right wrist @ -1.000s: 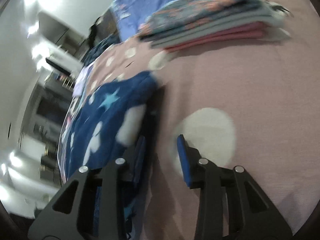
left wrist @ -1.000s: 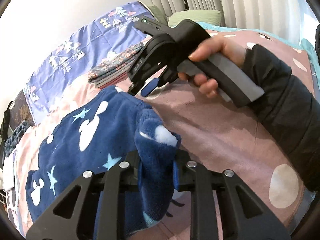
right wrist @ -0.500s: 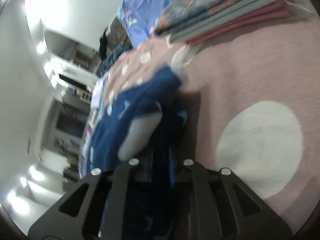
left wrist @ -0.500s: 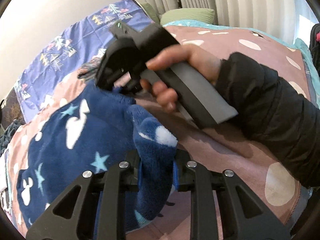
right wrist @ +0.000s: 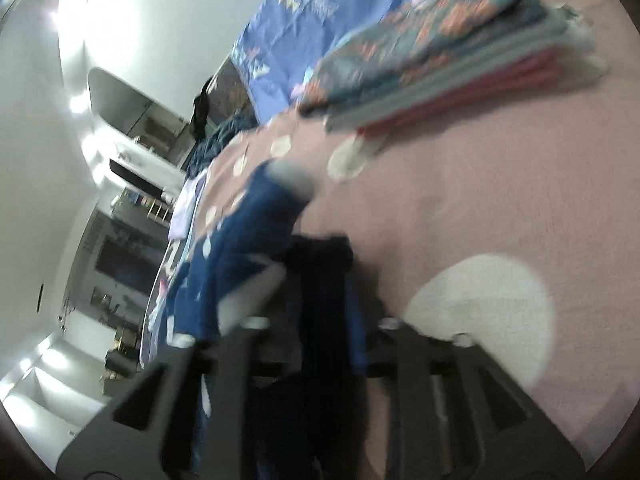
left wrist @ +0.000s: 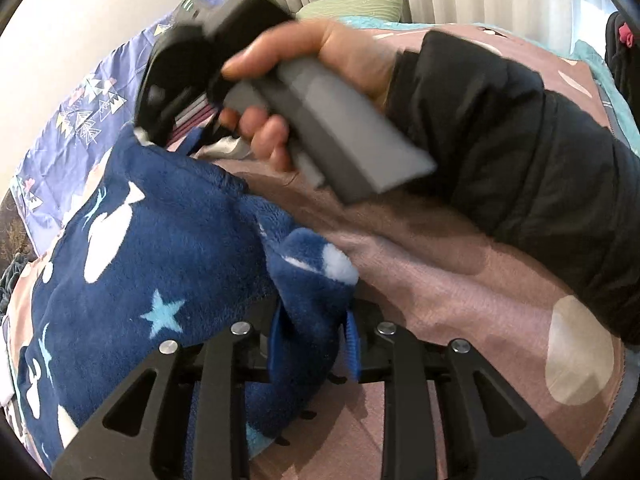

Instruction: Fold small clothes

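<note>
A: Nearest item first. The left gripper [left wrist: 312, 344] pinches a bunched corner of the dark-blue fleece garment with white shapes and pale-blue stars [left wrist: 132, 248]; its jaws are easing apart slightly, with fleece still pressed between the blue pads. The garment lies spread on the pink bedcover with cream dots [left wrist: 460, 300].

B: Risk there?

A: If the pads loosen further, the thick pile may slip out and the fold edge drop unevenly.

B: And the right gripper [right wrist: 320, 320]?

A: Its jaws are opening around a dark fold of the same garment. The view is blurred, so I cannot tell whether the pads press on it. An early release would let that corner sag.

B: Anything farther off?

A: The stack of folded patterned, grey and pink clothes [right wrist: 448, 60] sits well beyond. A wide swing by the hand [left wrist: 320, 80] could knock it.
</note>
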`<state>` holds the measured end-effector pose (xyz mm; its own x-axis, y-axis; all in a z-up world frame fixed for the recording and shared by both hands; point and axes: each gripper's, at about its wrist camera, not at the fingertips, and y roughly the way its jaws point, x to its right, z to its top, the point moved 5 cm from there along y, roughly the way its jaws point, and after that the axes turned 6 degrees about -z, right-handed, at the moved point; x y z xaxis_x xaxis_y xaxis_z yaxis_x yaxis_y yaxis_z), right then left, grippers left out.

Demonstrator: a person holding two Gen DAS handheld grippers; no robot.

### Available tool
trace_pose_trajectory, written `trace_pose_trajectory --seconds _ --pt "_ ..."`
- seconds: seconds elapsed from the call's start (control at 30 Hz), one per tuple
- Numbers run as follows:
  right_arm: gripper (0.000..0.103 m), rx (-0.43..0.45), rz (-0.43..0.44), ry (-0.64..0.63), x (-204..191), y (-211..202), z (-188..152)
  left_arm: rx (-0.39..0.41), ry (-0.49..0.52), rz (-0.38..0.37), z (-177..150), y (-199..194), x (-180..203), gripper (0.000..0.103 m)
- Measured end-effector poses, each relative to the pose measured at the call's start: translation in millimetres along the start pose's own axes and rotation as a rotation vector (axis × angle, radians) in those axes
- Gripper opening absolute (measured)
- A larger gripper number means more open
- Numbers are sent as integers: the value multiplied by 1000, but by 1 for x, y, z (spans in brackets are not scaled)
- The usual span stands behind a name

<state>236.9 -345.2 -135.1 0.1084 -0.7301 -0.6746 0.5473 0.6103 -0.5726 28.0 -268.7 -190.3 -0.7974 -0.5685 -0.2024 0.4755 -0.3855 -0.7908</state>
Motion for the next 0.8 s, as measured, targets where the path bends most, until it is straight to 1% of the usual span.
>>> trace_pose_trajectory --seconds 0.03,0.13,0.17,0.23,0.27,0.3,0.33,0.37,0.4,0.43,0.47,0.5,0.53,0.57,0.6,0.63,0.67,0.7,0.73,0.77,0.8 --pt "56 8 27 35 6 -8 4 0 -1 2 0 0 0 26" --pt "56 -8 144 124 23 -24 11 2 -5 3 1 2 2 29" --pt "57 -14 175 129 24 -31 9 2 -6 3 2 2 1 29" --pt "62 -48 198 97 22 -31 8 3 -8 0 3 3 1 31" --pt "65 -73 200 74 8 -21 3 4 -10 -1 2 4 3 31" --pt "61 -117 184 38 0 -9 -3 5 -12 -3 3 4 3 31" --pt "52 -125 142 13 -7 -1 -8 6 -13 -4 3 4 4 31" --pt "19 -106 87 -5 -10 5 -9 8 -13 -3 2 3 4 31" --pt "16 -81 30 -14 -13 9 -10 12 -13 -2 1 3 3 31" --pt "15 -28 22 0 -17 6 -8 18 -10 -1 1 2 4 31" --pt "14 29 60 -5 -26 -4 -5 25 -6 -3 1 1 5 31" --pt "13 64 78 -21 -32 -12 -3 34 0 -5 1 -1 6 31" --pt "12 106 92 -56 -40 -20 1 39 11 -2 1 -1 8 31" --pt "12 126 88 -84 -42 -18 2 37 19 3 1 1 8 31" --pt "12 120 35 -100 -35 -7 3 33 31 13 1 2 10 31" --pt "12 89 -22 -99 -25 6 2 22 41 19 1 6 12 32" --pt "12 36 -67 -93 -11 22 -2 15 44 20 1 9 11 32" --pt "12 3 -55 -60 -2 31 -4 11 44 20 0 11 11 32" --pt "13 4 -11 -16 2 25 -1 13 42 18 1 10 11 32" --pt "21 16 6 1 1 17 2 15 37 15 1 10 11 33" --pt "39 44 5 7 1 9 5 18 31 12 0 9 10 33"
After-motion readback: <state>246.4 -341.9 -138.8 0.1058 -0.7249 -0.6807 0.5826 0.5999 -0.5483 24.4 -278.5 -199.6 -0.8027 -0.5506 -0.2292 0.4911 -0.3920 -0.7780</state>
